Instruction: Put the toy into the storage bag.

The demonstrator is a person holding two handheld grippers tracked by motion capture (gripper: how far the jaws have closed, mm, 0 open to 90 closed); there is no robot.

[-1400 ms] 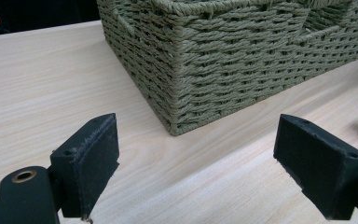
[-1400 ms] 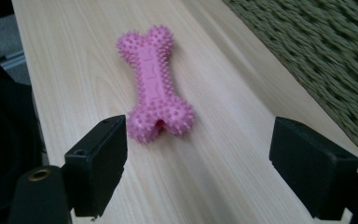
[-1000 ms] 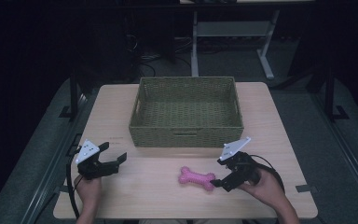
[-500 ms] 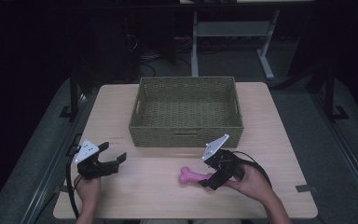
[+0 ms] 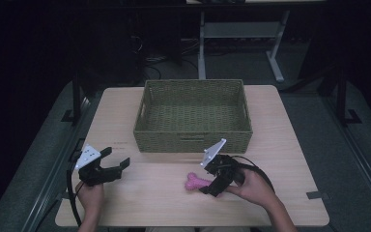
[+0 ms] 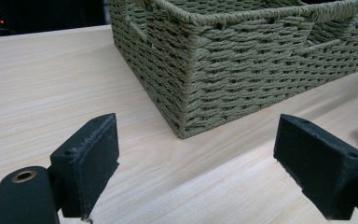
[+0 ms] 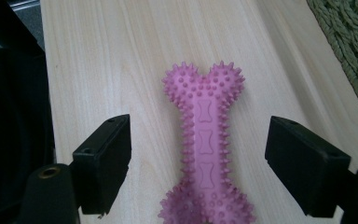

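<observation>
The pink bone toy (image 7: 204,144) is laid flat on the table (image 5: 290,145) near the woven basket (image 5: 193,137), its long axis run between the spread jaws of the right gripper (image 7: 198,163); the left gripper (image 6: 196,172) is likewise held open; nothing is seen in the basket.

Bare table (image 5: 149,198) lies open between both claws; the woven basket (image 5: 193,140) blocks the far side.
</observation>
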